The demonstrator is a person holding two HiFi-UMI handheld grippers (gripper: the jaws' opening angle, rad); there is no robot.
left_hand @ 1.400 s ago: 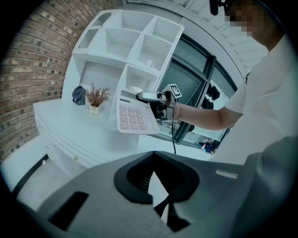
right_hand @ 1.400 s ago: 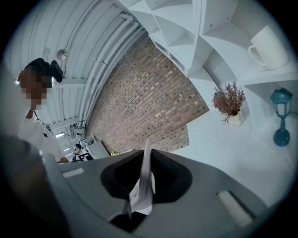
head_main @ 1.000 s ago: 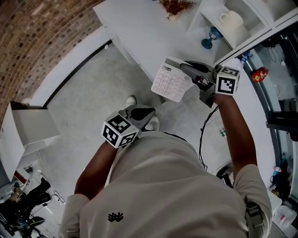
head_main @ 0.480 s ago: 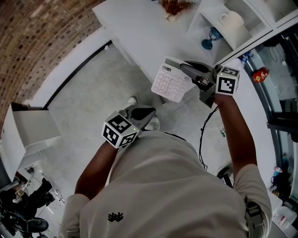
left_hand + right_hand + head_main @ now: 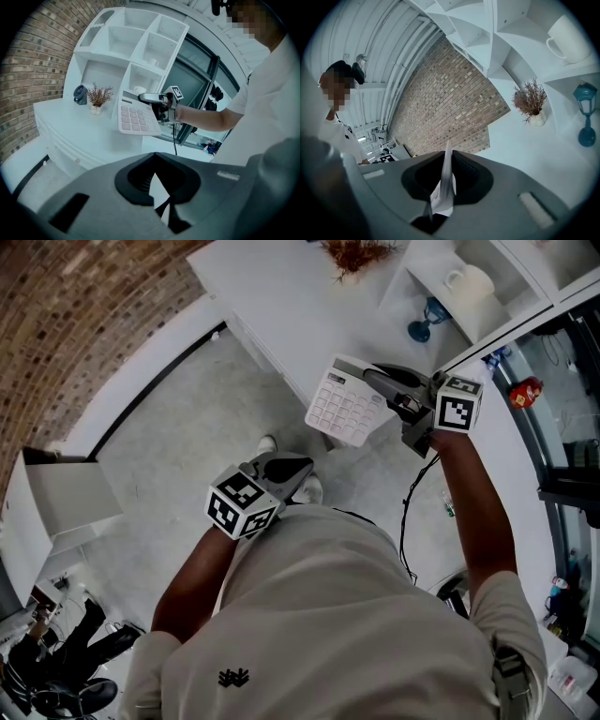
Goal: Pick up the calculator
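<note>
The white calculator (image 5: 345,407) with pale pink keys is held in the air above the edge of the white desk (image 5: 272,306), tilted, keys facing up. My right gripper (image 5: 374,375) is shut on its right edge. In the right gripper view the calculator (image 5: 446,185) shows edge-on between the jaws of the right gripper (image 5: 447,157). From the left gripper view I see the calculator (image 5: 137,119) and the right gripper (image 5: 151,98) ahead. My left gripper (image 5: 298,465) hangs low by the person's torso, jaws together on nothing; its left gripper (image 5: 154,160) tips meet.
On the desk stands a dried plant in a vase (image 5: 349,254). The white shelf unit holds a white mug (image 5: 466,279) and a blue lantern figure (image 5: 424,317). A white box (image 5: 56,498) sits on the floor at left. A black cable (image 5: 408,512) hangs under my right arm.
</note>
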